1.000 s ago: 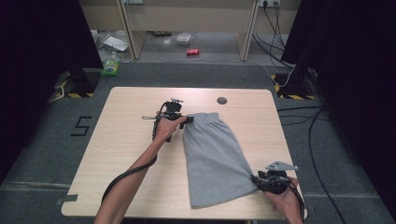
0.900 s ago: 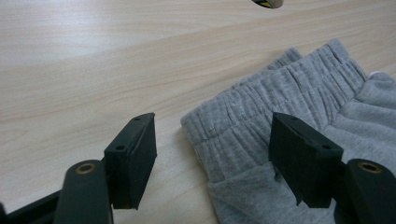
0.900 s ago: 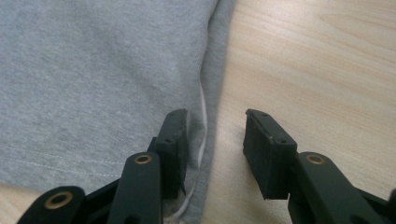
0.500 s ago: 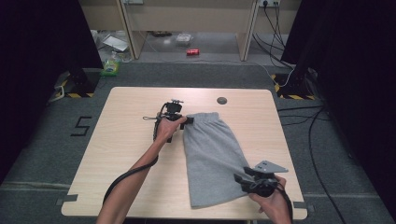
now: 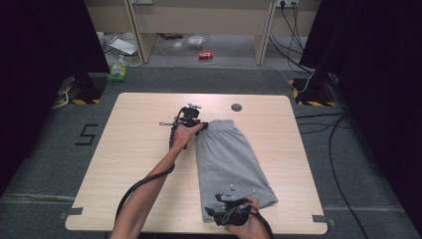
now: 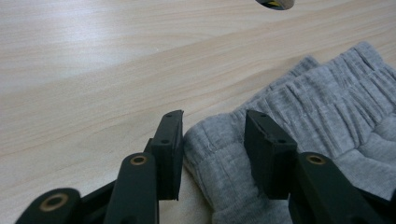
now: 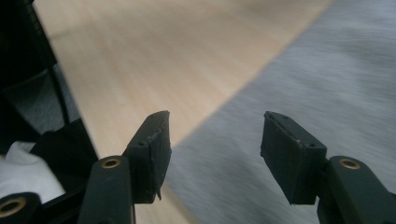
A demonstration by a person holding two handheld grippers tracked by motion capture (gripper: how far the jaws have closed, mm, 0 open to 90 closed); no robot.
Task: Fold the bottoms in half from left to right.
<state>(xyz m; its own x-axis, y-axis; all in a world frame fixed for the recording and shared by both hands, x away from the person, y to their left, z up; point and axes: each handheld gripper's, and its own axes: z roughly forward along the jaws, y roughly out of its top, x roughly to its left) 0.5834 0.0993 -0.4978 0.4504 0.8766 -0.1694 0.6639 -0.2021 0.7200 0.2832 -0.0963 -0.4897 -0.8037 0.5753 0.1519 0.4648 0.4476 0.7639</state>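
Note:
Grey shorts [image 5: 229, 159] lie flat on the wooden table [image 5: 144, 149], elastic waistband at the far end, hem toward the near edge. My left gripper [image 5: 199, 123] rests at the waistband's left corner. In the left gripper view it [image 6: 212, 154] stands open, and the waistband corner [image 6: 219, 140] lies between its jaws on the table. My right gripper [image 5: 215, 213] is at the hem's near left corner. The right gripper view is blurred; there the gripper [image 7: 215, 158] is open over the fabric's edge [image 7: 299, 79], with nothing pinched.
A dark round grommet [image 5: 236, 107] is set into the table beyond the waistband. Bare wood stretches left of the shorts. Floor clutter lies behind the table: a red can [image 5: 205, 55], a green bottle [image 5: 118, 72] and cables [image 5: 338, 129] to the right.
My right gripper has moved left along the hem, from the shorts' near right corner to the near left corner. The left gripper has stayed at the waistband.

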